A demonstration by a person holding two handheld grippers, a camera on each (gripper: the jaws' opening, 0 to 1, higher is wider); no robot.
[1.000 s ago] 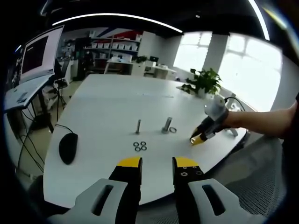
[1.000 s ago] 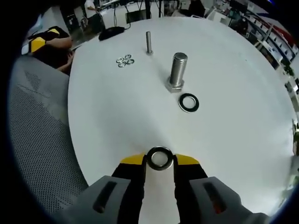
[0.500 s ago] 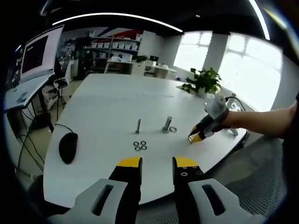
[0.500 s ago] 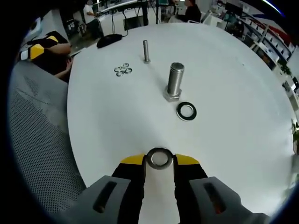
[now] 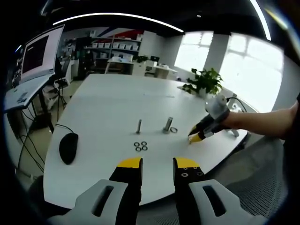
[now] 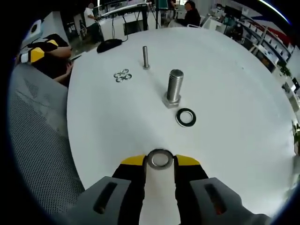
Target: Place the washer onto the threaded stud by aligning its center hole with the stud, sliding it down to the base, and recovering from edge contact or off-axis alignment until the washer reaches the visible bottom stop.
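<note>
Steel washer (image 6: 160, 159) clamped between my right gripper (image 6: 160, 161) fingertips, above table (image 6: 234, 117), short of large threaded stud (image 6: 174, 87). Left gripper (image 5: 158, 163) fingers apart, holding nothing.

An open-plan office or lab workspace. Ahead of the left gripper (image 5: 157, 163) stretches a large white table (image 5: 117, 98) with a computer mouse (image 5: 68, 148) off to its left. Farther left stands a monitor (image 5: 41, 52) on a desk. Beyond the table's far end are white shelving (image 5: 110, 47) and more desks. A potted plant (image 5: 205, 83) sits by bright windows (image 5: 243, 65) to the right.
</note>
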